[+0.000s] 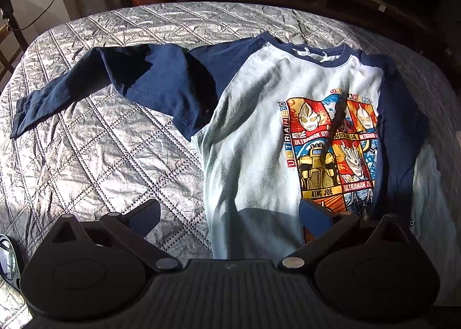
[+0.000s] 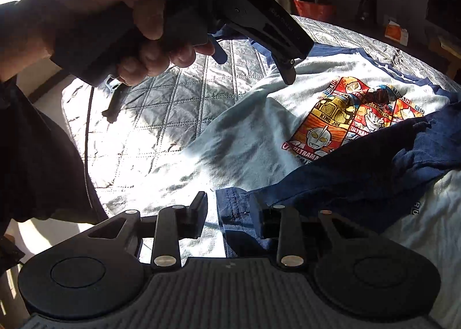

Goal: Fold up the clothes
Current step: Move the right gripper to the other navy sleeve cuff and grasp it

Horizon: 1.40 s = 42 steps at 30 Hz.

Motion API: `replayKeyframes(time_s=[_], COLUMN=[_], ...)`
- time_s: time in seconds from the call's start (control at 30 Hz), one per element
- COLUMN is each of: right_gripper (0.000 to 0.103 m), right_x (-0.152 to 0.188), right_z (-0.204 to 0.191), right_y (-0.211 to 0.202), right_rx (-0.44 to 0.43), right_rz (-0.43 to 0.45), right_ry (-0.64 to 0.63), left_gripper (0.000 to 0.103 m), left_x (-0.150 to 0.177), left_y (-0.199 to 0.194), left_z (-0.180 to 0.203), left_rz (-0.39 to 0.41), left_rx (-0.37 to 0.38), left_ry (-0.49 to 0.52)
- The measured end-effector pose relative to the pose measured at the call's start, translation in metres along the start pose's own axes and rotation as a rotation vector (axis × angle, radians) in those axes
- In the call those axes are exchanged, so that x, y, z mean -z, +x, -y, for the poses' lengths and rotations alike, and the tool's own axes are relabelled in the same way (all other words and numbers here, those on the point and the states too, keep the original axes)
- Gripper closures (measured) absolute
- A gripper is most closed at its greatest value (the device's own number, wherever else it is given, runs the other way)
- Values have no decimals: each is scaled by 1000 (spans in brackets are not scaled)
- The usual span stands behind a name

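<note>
Left wrist view: shirt face-up on the quilted bed, 1 sleeve folded in, 1 flung out.

Its right sleeve lies across the print, cuff between the right gripper fingers, which stand part-open; whether they pinch it I cannot tell (probably laying it there). The left gripper hovers wide open and empty over the hem, while the left sleeve sprawls outward, presumably awaiting the same fold.
</note>
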State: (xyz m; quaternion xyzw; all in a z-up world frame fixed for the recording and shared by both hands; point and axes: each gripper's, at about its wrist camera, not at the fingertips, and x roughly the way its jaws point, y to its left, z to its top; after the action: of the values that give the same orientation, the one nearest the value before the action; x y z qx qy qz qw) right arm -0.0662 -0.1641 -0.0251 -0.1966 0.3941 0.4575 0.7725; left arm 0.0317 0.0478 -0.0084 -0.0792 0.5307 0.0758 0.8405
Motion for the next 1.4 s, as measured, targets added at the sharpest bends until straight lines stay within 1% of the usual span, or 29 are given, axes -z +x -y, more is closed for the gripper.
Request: replayKeyframes(time_s=[0.03, 0.07, 0.1, 0.13, 0.17, 0.2, 0.23, 0.3, 0.37, 0.4, 0.47, 0.57, 0.6, 0.63, 0.67, 0.7, 0.77, 0.8, 0.83, 0.9, 0.93, 0.97, 1.03, 1.07, 1.17, 1.2, 1.23, 1.27, 1.4], right_gripper=[36, 39, 64, 82, 84, 91, 94, 97, 97, 103, 103, 98, 98, 96, 89, 86, 79, 77, 76, 76, 76, 73, 59, 48, 50, 48, 48, 47, 47], right_x=[-2, -1, 1, 2, 3, 4, 3, -1, -5, -8, -12, -19, -19, -18, -18, -17, -13, -11, -9, -4, -1, 2, 2, 1, -1, -2, -3, -5, -16], right_z=[-9, -15, -16, -13, -10, -6, -5, -10, -17, -20, -27, -37, -35, -30, -24, -19, 0, 10, 18, 25, 23, 22, 20, 20, 20, 19, 27, 47, 155], right_y=[3, 7, 11, 14, 14, 13, 11, 11, 13, 14, 16, 18, 15, 9, 3, -3, -12, -12, -7, 8, 14, 21, 18, 14, 3, 0, -7, -16, -40], right_rx=[27, 60, 75, 72, 68, 67, 72, 57, 32, 19, -5, -43, -45, -41, -36, -31, 35, 73, 114, 181, 192, 202, 166, 139, 60, 33, 46, 84, 251], right_rz=[-7, -26, -47, -63, -61, -51, -41, -26, -12, -6, 7, 27, 43, 66, 89, 111, 148, 147, 122, 65, 46, 28, 22, 23, 28, 29, 42, 63, 153], right_ry=[-44, -84, -90, -69, -28, 17, 39, 56, 70, 76, 90, 111, 130, 158, 187, 216, 275, 298, 297, 253, 218, 182, 148, 137, 102, 91, 109, 169, 431], left_gripper=[1, 1, 1, 1, 1, 1, 1, 1, 1, 1, 1, 1, 1, 1, 1, 1, 1, 1, 1, 1, 1, 1, 1, 1, 1, 1, 1, 1, 1], left_x=[0, 0, -1, -1, -1, -1, 0, 0, 0, 0, 0, -1, 0, 0, 0, 1, 1, 1, 1, 1, 2, 2, 4, 5, 9, 10, 12, 14, 28], left_y=[0, 0, 0, 0, -1, -1, -1, -1, -1, -1, -1, 0, 0, 1, 1, 1, 1, 1, 1, 1, 2, 3, 5, 7, 9, 10, 11, 11, 14], left_z=[-1, -2, -3, -3, -4, -3, -3, -2, -3, -3, -3, 0, 1, 2, 3, 4, 5, 6, 6, 7, 8, 10, 13, 15, 23, 27, 30, 34, 55], left_rz=[0, -1, -1, 0, 1, 2, 1, 1, 0, 1, 1, -1, -2, -3, -5, -6, -6, -5, -5, -6, -9, -11, -17, -21, -32, -34, -37, -40, -59], left_rx=[-2, -4, -5, -4, -2, -1, 1, 1, -1, -1, -1, -3, -3, -3, -3, -2, 0, 0, -1, -2, -4, -6, -9, -9, -5, -4, -2, 3, 15], left_ry=[-2, -7, -9, -10, -10, -8, -6, -4, -6, -7, -9, -2, 2, 7, 11, 14, 20, 18, 16, 15, 19, 25, 36, 41, 70, 80, 91, 104, 185])
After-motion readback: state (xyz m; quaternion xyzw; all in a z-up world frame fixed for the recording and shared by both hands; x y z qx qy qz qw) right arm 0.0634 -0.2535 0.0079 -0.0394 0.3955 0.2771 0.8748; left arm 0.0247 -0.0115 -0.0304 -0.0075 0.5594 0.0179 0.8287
